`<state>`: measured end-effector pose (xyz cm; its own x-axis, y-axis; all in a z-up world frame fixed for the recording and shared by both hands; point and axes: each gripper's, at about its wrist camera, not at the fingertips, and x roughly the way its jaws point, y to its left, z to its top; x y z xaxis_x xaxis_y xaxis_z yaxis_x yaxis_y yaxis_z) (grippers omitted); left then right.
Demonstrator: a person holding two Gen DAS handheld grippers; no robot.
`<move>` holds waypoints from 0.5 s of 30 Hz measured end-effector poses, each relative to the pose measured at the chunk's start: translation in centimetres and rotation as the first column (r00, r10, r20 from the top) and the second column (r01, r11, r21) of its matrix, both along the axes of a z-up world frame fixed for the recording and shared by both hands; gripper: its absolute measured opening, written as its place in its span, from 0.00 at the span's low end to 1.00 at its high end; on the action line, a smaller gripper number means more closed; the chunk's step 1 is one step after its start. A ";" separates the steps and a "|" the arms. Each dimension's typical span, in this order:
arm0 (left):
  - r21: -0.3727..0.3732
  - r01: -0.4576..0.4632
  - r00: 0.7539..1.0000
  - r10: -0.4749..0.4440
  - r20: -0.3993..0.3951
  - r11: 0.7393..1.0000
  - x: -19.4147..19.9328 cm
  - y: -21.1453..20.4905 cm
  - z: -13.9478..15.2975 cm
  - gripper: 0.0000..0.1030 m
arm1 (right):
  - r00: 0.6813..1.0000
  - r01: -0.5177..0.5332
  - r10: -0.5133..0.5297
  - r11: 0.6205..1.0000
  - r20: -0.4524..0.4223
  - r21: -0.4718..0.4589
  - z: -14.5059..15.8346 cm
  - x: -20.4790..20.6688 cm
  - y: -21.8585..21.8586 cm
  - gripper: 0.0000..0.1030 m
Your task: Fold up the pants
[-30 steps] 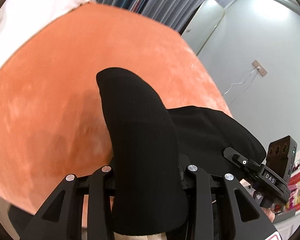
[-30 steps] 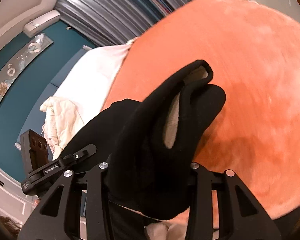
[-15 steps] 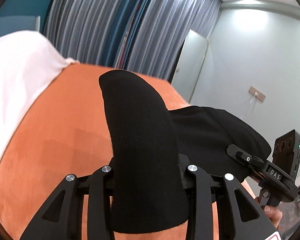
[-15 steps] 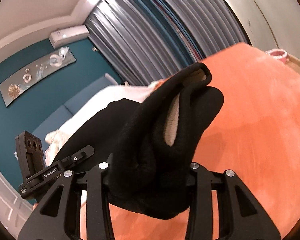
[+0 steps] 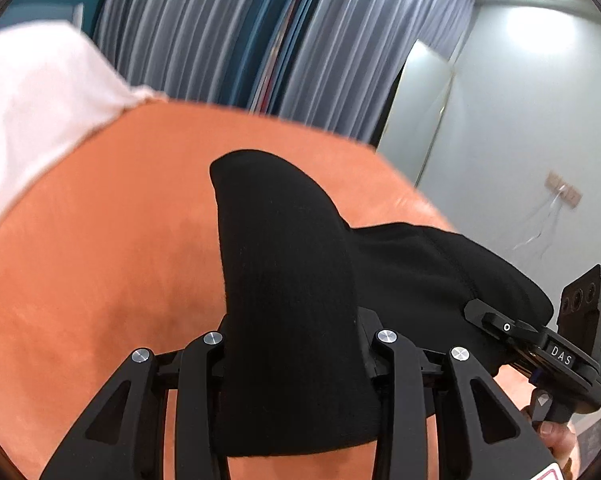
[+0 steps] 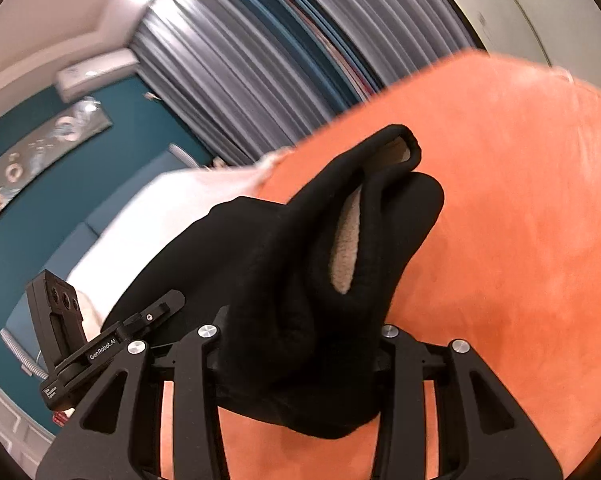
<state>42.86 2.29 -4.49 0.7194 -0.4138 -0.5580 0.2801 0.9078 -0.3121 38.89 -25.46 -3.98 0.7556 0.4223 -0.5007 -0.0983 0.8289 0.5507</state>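
While each tool grips one end of the black pants (image 5: 292,300), the cloth spans sideways between them, raised above the orange bedspread (image 5: 100,240) ahead. The left gripper (image 5: 296,344) is clamped on a smooth folded edge; the right gripper (image 6: 300,340) is clamped on a bunched edge showing pale lining.

Bright ceiling light, strong fisheye bending, motion blur toward the edges.

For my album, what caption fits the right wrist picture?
Right gripper shut on black fleece-lined pants above an orange bedspread.
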 end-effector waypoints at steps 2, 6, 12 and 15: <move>0.021 0.001 0.997 0.000 -0.074 1.000 1.3 -0.2 -4.2 0.32 | 0.997 0.009 -0.010 1.000 -0.074 -0.014 -3.8 0.5 -0.6 0.37; 0.013 -0.040 0.993 0.041 -0.113 0.999 1.4 1.5 -9.2 0.56 | 0.991 0.012 -0.006 0.999 -0.136 0.040 -6.5 0.9 -1.7 0.48; -0.047 -0.108 0.974 0.096 -0.204 0.993 0.4 4.7 -9.3 0.81 | 0.981 0.128 -0.131 0.991 -0.141 -0.027 -4.5 -3.0 -3.1 0.71; -0.001 -0.163 0.980 0.162 -0.118 0.987 -3.7 7.6 -6.4 0.81 | 0.952 0.303 -0.306 0.947 -0.009 -0.110 -0.6 -8.5 -5.3 0.76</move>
